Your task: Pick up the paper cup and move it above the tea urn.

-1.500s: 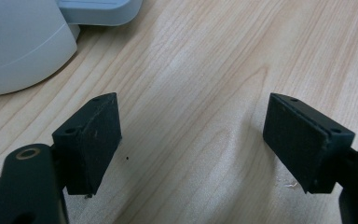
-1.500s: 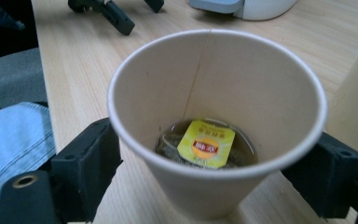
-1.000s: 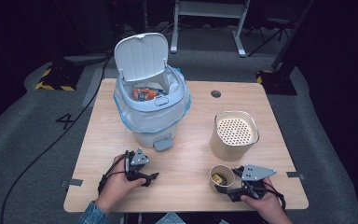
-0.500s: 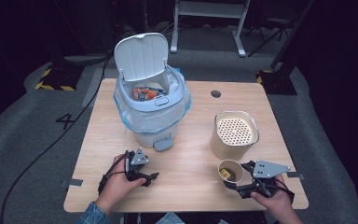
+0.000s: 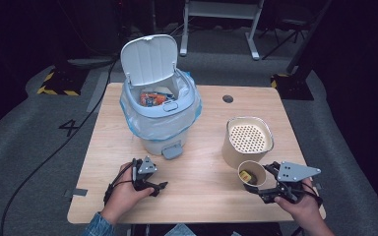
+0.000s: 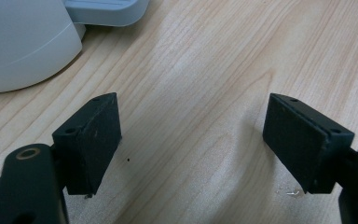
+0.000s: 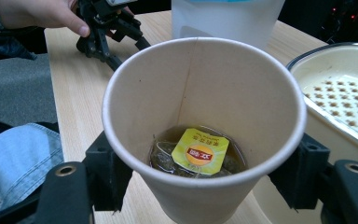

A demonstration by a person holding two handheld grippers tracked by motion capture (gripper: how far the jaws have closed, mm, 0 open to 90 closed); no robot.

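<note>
High view: the right gripper (image 5: 267, 185) clamps a paper cup (image 5: 251, 173), raised just beside the strainer pot (image 5: 247, 141); emptying it looks undone. The left gripper (image 5: 150, 179) rests on the table (image 5: 206, 123).
Left gripper view: jaws spread, nothing between.
Right gripper view: between the jaws, the cup holds a used tea bag (image 7: 199, 152) in brownish liquid

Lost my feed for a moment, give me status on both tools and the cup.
Right tool shut on paper cup, tea bag in liquid inside. Left tool open, on the table. Strainer pot close beside cup.
</note>
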